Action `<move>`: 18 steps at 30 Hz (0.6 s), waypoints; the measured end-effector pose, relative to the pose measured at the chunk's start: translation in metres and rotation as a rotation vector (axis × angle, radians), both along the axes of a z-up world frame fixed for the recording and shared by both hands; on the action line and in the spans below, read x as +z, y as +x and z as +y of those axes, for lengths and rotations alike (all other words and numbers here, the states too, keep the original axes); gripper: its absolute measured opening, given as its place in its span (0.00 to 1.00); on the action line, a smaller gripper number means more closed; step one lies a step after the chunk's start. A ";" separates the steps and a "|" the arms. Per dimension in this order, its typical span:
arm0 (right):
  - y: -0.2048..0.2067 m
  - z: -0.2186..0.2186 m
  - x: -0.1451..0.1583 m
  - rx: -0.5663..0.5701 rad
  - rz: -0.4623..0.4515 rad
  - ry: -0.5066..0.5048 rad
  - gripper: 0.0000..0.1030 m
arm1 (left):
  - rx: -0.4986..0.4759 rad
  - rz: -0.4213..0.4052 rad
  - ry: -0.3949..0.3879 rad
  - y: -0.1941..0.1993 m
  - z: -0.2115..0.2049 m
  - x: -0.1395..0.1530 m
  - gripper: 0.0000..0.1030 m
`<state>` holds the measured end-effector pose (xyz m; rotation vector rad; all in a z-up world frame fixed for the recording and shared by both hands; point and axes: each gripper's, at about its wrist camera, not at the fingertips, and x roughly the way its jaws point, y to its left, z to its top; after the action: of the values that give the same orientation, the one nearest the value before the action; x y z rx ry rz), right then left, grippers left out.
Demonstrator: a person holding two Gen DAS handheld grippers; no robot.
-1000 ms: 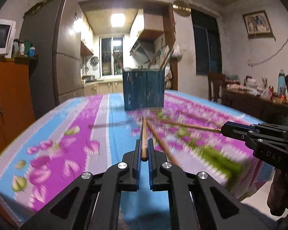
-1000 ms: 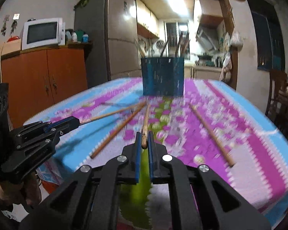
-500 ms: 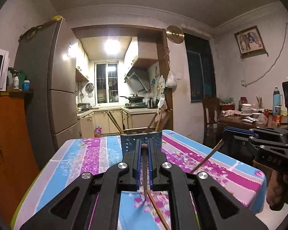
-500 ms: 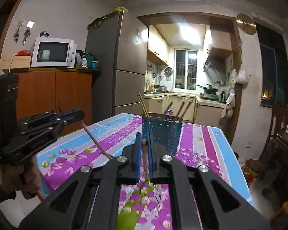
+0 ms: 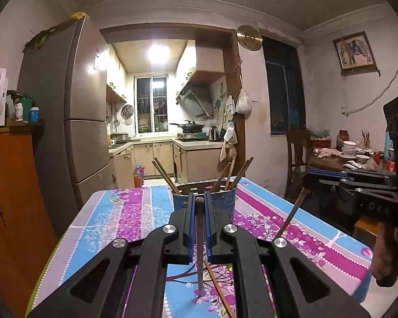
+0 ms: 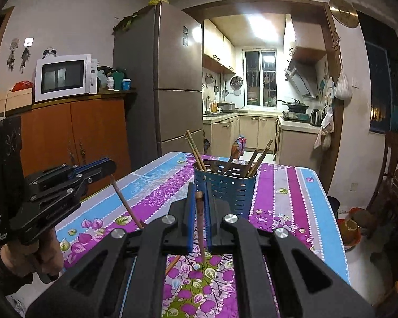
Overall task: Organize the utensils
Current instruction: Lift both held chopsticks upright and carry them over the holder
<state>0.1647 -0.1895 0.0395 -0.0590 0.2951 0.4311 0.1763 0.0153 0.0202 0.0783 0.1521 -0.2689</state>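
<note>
My left gripper [image 5: 199,198] is shut on the top end of a brown chopstick [image 5: 199,251], which hangs steeply down toward the flowered tablecloth [image 5: 124,220]. My right gripper [image 6: 199,193] is shut on a second chopstick [image 6: 201,233] the same way. Both grippers are raised above the table, side by side. Each shows in the other's view: the right gripper [image 5: 306,179] at the right edge, the left gripper [image 6: 112,165] at the left. Just beyond both stands a blue perforated utensil holder [image 6: 225,188] [image 5: 226,204] with several chopsticks leaning in it.
A loose chopstick [image 5: 217,288] lies on the cloth below my left gripper. A tall fridge [image 6: 172,79] and an orange cabinet [image 6: 74,132] stand left of the table. A chair [image 5: 295,153] and a cluttered side table [image 5: 331,159] are at the right.
Both grippers have risen from table level, each carrying its chopstick. The chopsticks lay along the cloth before and now hang tip down. The holder now sits lower in both views.
</note>
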 end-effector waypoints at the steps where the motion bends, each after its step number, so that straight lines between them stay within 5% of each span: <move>1: 0.002 0.000 0.001 -0.001 0.004 -0.003 0.05 | 0.004 0.003 0.002 0.002 -0.001 0.002 0.08; 8: 0.019 -0.001 0.016 -0.014 0.026 0.017 0.05 | 0.013 0.036 -0.001 0.022 -0.008 0.024 0.08; 18: 0.045 -0.009 0.080 -0.043 0.006 0.033 0.05 | 0.040 0.087 -0.013 0.063 -0.011 0.076 0.07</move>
<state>0.2101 -0.1984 0.1192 -0.0186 0.2949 0.3930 0.2393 0.0039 0.0961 0.0502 0.2382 -0.2340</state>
